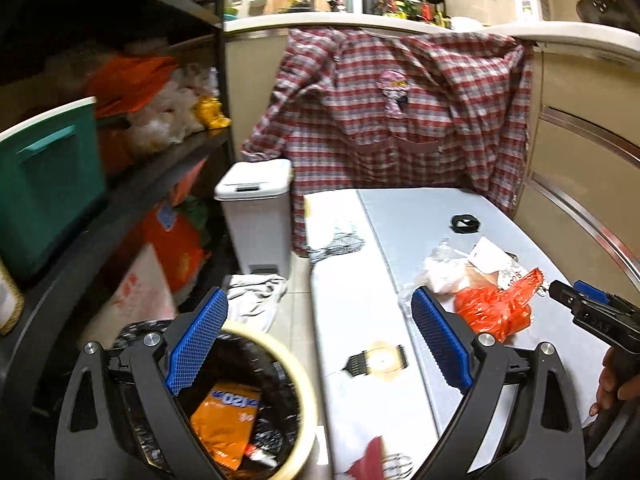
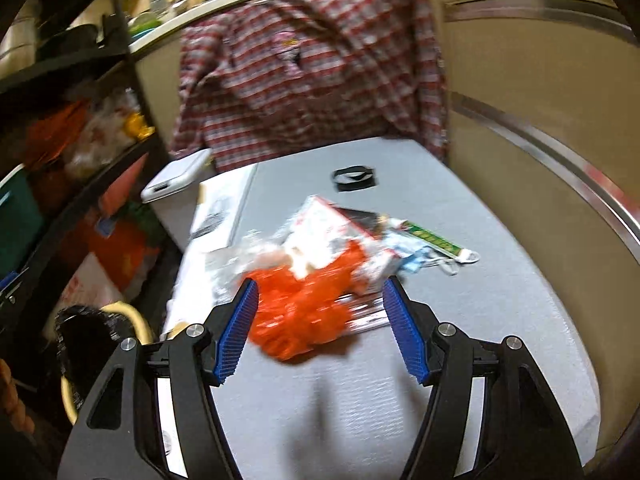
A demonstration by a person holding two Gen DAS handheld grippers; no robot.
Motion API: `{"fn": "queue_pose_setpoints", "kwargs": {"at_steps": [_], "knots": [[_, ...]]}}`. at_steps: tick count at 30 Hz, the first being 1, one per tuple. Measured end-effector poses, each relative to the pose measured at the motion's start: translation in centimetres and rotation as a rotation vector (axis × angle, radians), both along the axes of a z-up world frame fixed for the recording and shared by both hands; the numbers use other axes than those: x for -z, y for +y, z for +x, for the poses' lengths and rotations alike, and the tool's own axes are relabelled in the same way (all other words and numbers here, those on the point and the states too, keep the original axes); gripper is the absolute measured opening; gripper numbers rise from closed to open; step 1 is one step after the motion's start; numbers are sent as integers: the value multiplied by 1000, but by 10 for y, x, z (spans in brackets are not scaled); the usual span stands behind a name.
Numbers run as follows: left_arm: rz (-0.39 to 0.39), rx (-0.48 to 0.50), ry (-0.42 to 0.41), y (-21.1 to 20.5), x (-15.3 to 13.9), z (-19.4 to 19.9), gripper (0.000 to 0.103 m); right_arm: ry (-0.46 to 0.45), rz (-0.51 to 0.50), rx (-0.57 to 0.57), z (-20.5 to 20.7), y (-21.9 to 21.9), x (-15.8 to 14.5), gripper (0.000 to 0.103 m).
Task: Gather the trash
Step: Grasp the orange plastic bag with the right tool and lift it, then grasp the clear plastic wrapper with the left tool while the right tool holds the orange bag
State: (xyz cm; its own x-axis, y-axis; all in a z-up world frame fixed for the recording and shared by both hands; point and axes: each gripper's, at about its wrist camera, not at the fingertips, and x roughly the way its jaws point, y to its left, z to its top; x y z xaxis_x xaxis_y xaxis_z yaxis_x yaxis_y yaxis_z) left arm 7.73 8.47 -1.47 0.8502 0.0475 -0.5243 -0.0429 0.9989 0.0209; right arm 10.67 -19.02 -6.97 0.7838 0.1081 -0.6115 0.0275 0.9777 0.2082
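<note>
Trash lies heaped toward the worktop's (image 2: 460,340) far right: a crumpled orange bag (image 2: 304,312) sits just ahead of the right gripper (image 2: 318,304), whose fingers stand wide and hold nothing. At nine o'clock from the heap, past the worktop's left edge, a lined bin (image 1: 308,392) holds an orange packet (image 1: 224,420) with unreadable lettering under the left gripper (image 1: 316,312), fingers also wide and bare. A plaid shirt (image 1: 400,112) hangs at twelve o'clock, and a white pedal bin (image 1: 258,208) stands on the floor beside shelves.
</note>
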Motion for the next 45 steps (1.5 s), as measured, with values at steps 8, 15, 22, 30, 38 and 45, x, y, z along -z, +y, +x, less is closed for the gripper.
{"fn": "queue_pose_setpoints", "kwargs": {"at_steps": [8,15,22,30,38,45], "knots": [[17,67,15,-36,14,35,90,68,111,46,29,-16,25,66],[16,71,40,-37,35,47,90,89,107,43,48,-5,35,66],[-4,60,52,-33,42,54,90,89,88,24,58,3,39,20],[-35,54,48,-33,40,56,90,28,68,30,39,-1,14,6],[-42,91,58,-44,43,58,90,-66,97,88,9,-31,-29,5],[-58,151,62,-59,52,76,90,-84,104,108,5,-47,-42,6]]}}
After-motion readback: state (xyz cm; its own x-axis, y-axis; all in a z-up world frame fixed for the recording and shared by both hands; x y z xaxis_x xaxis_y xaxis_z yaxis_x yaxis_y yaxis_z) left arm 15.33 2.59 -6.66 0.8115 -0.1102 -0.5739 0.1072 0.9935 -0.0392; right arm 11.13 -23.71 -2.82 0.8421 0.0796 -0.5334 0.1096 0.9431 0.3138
